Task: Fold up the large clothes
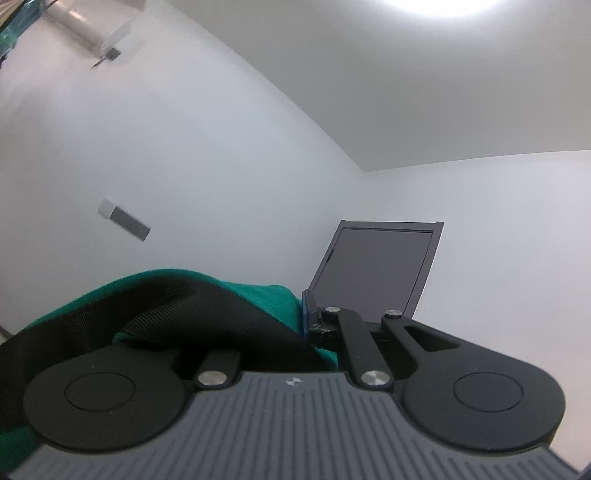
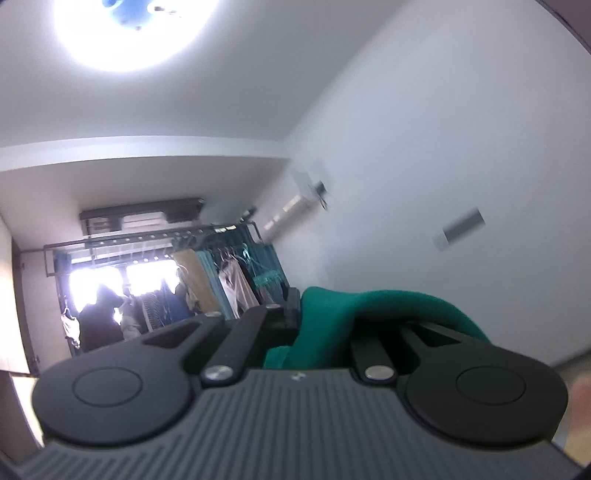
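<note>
You are seeing very little of the garment [image 1: 258, 295]: only a bunched green fold with a black mesh lining is showing over each gripper, and the rest is hanging below both views, so its shape and long axis cannot be told. The fingertips of your left gripper [image 1: 314, 325] are lying partly under the cloth; the fingers are standing nearly closed and pinching the green fabric beside a blue pad. Your right gripper [image 2: 295, 325] is likewise closed tight on the garment, with the cloth draping over its right finger and hiding that tip.

Both grippers are pointing upward toward walls and ceiling. In the left view the cloth is piling to the left of the fingers; in the right view it is piling to the right.

Around you: a dark framed panel [image 1: 373, 269] is leaning at the wall corner, a ceiling light [image 2: 129, 33] is glaring, a wall air conditioner [image 2: 291, 212] is blurred, and a clothes rack [image 2: 166, 280] with hanging garments is standing against a bright window. Nothing is standing close in front of either gripper.
</note>
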